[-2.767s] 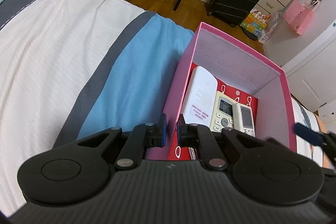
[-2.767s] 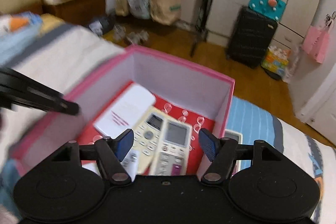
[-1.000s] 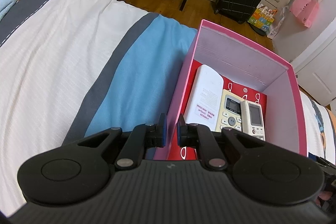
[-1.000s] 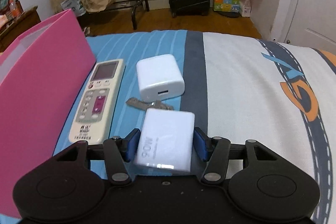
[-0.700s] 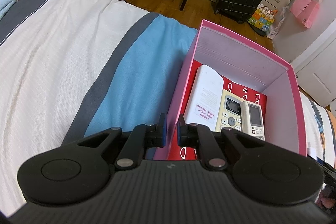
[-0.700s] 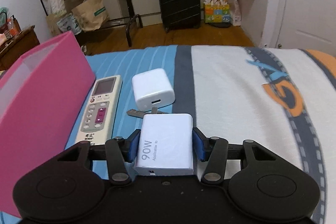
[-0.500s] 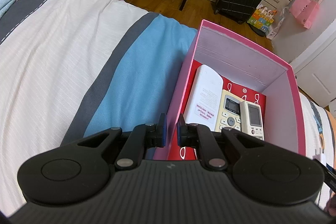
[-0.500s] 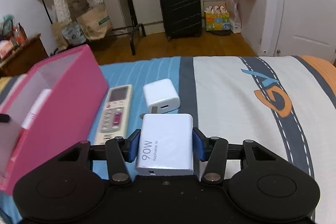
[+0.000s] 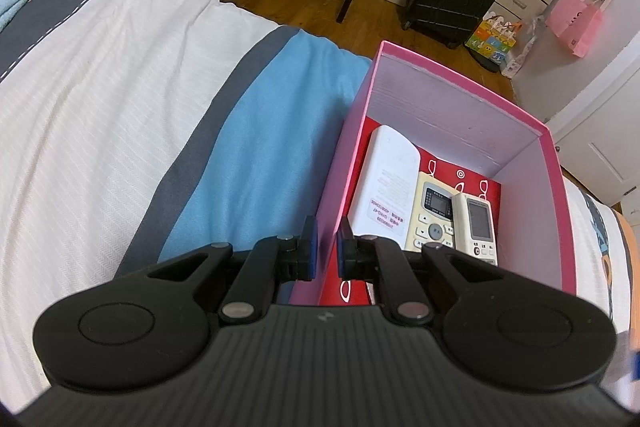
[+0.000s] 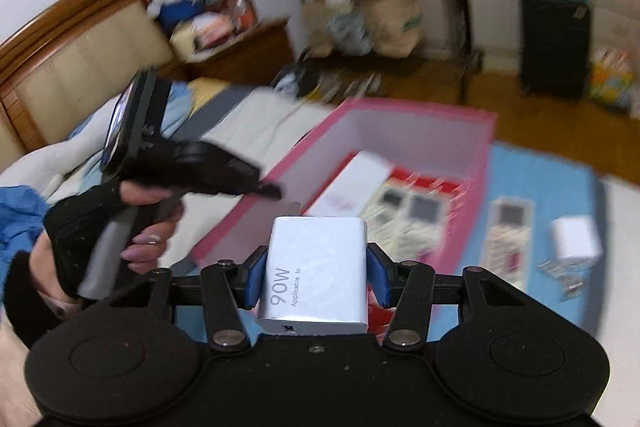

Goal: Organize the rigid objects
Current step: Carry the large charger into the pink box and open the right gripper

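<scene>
On a striped bed cover [image 9: 120,99], the right gripper [image 10: 316,279] grips a white 90W charger [image 10: 318,267] squarely between its blue pads, carried in the air just short of the near wall of the open pink box [image 10: 486,147], which sits at twelve o'clock from it. The left gripper [image 9: 324,253], held by a gloved hand [image 10: 80,227], pinches the box's left wall [image 9: 336,187] between its closed fingers. Inside the box lie a white flat device [image 9: 384,183] and two cream remote controls [image 9: 434,215], side by side. Outside the box, at two o'clock from the right gripper, another remote control [image 10: 506,239] and a smaller white charger [image 10: 576,237] rest on the blue stripe, with a set of keys [image 10: 564,273] just beside the charger.
</scene>
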`<act>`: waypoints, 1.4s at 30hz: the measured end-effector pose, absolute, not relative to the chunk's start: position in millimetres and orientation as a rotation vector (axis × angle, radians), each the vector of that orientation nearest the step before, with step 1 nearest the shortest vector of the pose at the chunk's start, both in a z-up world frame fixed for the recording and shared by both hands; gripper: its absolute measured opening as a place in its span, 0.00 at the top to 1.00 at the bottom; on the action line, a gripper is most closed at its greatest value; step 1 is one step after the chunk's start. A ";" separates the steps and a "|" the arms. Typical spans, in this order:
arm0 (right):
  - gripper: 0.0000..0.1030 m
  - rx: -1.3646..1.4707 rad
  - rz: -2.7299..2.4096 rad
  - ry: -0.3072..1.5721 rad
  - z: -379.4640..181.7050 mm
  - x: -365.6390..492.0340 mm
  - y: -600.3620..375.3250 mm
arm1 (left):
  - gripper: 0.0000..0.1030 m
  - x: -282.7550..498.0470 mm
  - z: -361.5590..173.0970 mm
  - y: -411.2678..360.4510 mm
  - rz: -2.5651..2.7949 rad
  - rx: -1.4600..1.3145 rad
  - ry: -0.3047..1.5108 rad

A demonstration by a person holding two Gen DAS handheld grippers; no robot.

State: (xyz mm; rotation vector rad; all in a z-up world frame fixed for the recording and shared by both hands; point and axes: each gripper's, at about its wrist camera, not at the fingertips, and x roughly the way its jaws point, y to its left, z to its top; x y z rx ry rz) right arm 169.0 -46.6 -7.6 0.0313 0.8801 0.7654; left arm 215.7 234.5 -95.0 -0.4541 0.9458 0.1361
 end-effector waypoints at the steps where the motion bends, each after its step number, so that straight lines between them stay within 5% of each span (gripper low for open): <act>1: 0.45 0.083 0.776 0.941 -13.2 177.2 -41.6 | 0.92 216.0 -95.2 235.1 0.135 -0.457 0.946; 6: 0.46 0.254 0.743 1.177 -44.0 215.8 -17.3 | 0.92 215.3 -95.9 237.3 0.128 -0.470 0.944; 23: 0.46 -0.232 0.643 1.313 -78.9 226.8 33.9 | 0.92 215.4 -97.1 239.6 0.114 -0.484 0.940; 42: 0.43 -0.359 0.616 1.174 -44.3 201.7 24.3 | 0.92 215.4 -97.9 238.9 0.115 -0.482 0.942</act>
